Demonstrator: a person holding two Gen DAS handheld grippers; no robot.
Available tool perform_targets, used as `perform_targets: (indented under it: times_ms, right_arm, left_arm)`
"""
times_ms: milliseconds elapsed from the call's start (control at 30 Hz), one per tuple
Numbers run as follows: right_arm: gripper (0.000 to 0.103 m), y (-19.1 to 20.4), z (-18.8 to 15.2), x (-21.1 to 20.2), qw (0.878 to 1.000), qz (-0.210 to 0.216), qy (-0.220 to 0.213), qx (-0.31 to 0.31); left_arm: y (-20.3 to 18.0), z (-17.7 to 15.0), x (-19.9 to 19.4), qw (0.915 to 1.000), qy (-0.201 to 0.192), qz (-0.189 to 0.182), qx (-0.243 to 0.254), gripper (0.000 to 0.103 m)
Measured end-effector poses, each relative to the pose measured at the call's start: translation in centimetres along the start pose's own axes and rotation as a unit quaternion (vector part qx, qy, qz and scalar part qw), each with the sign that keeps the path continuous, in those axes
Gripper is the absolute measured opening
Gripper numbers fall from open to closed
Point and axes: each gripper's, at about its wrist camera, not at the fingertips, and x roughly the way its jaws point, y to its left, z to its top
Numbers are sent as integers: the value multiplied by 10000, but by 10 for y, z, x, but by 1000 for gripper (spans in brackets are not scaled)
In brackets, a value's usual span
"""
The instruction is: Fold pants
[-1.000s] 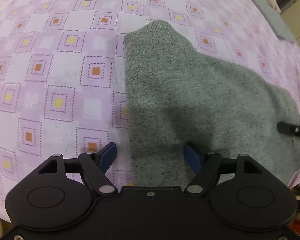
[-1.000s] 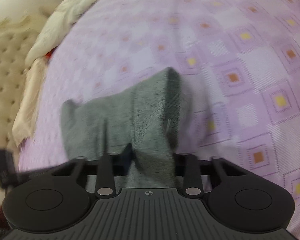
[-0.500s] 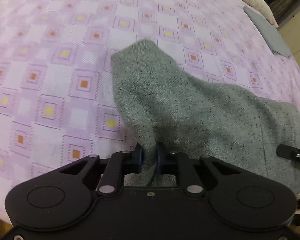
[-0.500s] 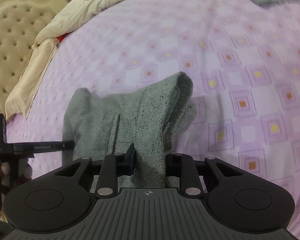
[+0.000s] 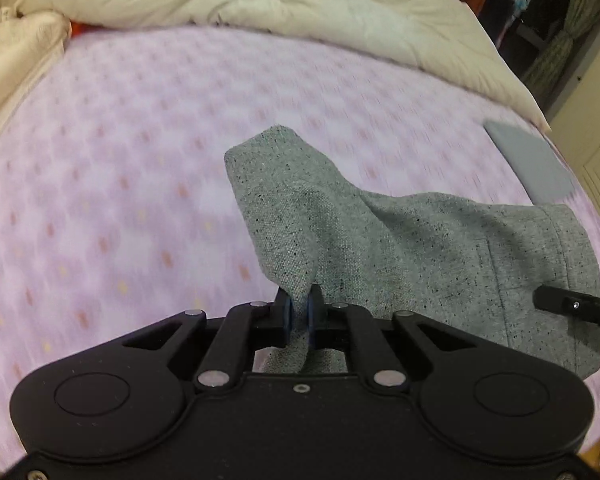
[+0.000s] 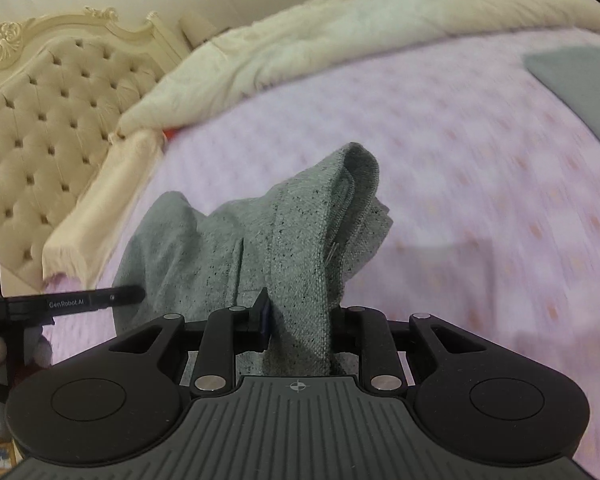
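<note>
Jaws of both grippers are pressed onto the near edge of the pants (image 5: 412,240), left gripper (image 5: 299,314) and right gripper (image 6: 300,320) alike. From them the cloth is draped forward and down toward the bed (image 5: 120,160), its far edge away from the foot edge, so a carry forward is judged next.

Motion blurs the bedsheet (image 5: 120,184) pattern; the grey cloth (image 6: 580,76) runs off-frame.
</note>
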Motion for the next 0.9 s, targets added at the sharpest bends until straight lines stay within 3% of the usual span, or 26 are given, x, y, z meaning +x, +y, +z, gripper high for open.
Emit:
perform_targets:
  times_ms: [67, 133, 167, 200, 267, 333, 533, 600, 667, 800, 900]
  right_arm:
    - [29, -3, 13, 27, 9996, -262, 11, 139]
    - [33, -13, 20, 58, 9961, -804, 217, 302]
    - [33, -19, 21, 72, 9908, -1260, 331, 374]
    - [33, -21, 21, 81, 9846, -1677, 355, 335]
    - [33, -18, 21, 86, 9780, -2069, 184, 203]
    - [33, -6, 19, 82, 9773, -2113, -112, -80]
    - [32, 43, 14, 112, 9727, -1810, -186, -1438]
    - [32, 48, 12, 129, 9715, -1906, -27, -1406]
    - [32, 48, 6, 139, 9705, -2041, 156, -1275]
    - [32, 29, -28, 150, 9726, -1972, 605, -1076]
    - [32, 24, -29, 147, 9779, -1781, 558, -941]
  left_arm:
    - [13, 21, 10, 10000, -40, 91, 8, 11]
    - [26, 35, 28, 9997, 44, 231, -64, 20]
    - [34, 39, 44, 9985, 194, 487, -138, 24]
    - [40, 40, 61, 9960, 374, 782, -230, 21]
    - [55, 38, 89, 9883, 722, 1288, -393, 19]
    - [60, 37, 94, 9846, 796, 1508, -385, 19]
    - [11, 41, 90, 9918, 292, 1186, 388, 23]
    - [-6, 43, 96, 9932, 243, 962, 616, 45]
    - [-18, 41, 105, 9942, 319, 808, 639, 52]
    - [-24, 10, 124, 9901, 769, 867, 788, 52]
    - [-18, -16, 127, 9875, 820, 931, 968, 55]
